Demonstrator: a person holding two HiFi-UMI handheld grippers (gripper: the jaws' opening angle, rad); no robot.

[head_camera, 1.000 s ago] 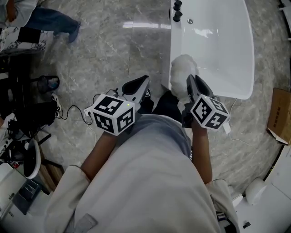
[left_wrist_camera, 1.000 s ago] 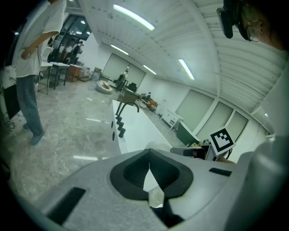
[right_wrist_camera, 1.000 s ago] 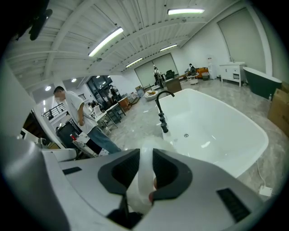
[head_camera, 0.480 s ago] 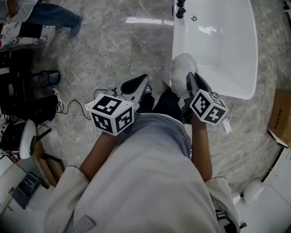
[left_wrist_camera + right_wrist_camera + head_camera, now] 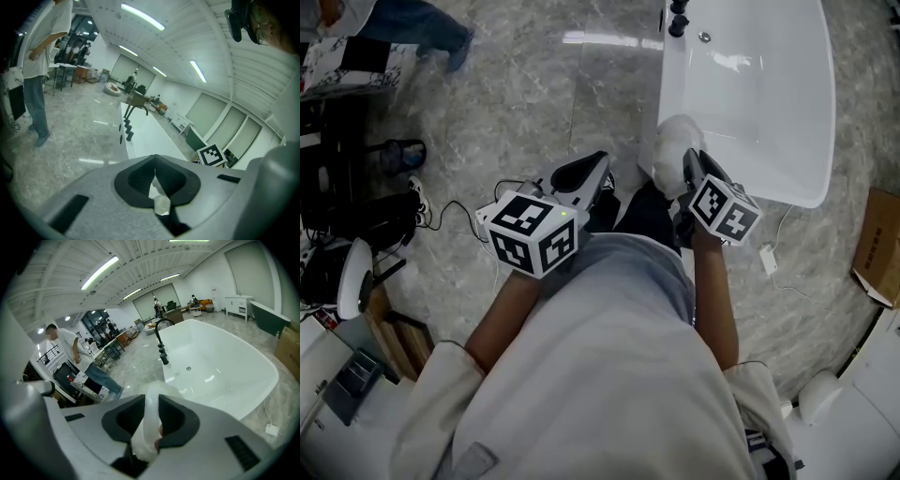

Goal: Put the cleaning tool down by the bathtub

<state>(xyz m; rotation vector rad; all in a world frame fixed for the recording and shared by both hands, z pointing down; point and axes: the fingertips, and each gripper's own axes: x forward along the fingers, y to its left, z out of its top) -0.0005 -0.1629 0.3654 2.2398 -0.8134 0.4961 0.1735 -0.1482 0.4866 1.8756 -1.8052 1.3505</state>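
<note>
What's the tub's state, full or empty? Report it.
Empty: the bathtub is bare and white down to its drain, with no water visible.

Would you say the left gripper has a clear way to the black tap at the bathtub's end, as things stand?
Probably yes: only floor lies between the left gripper and the black tap.

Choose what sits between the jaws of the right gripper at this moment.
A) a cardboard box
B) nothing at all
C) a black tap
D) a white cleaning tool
D: in the right gripper view, the right gripper is closed on the white cleaning tool, whose soft white body runs up between the jaws, with the bathtub just beyond.
</note>
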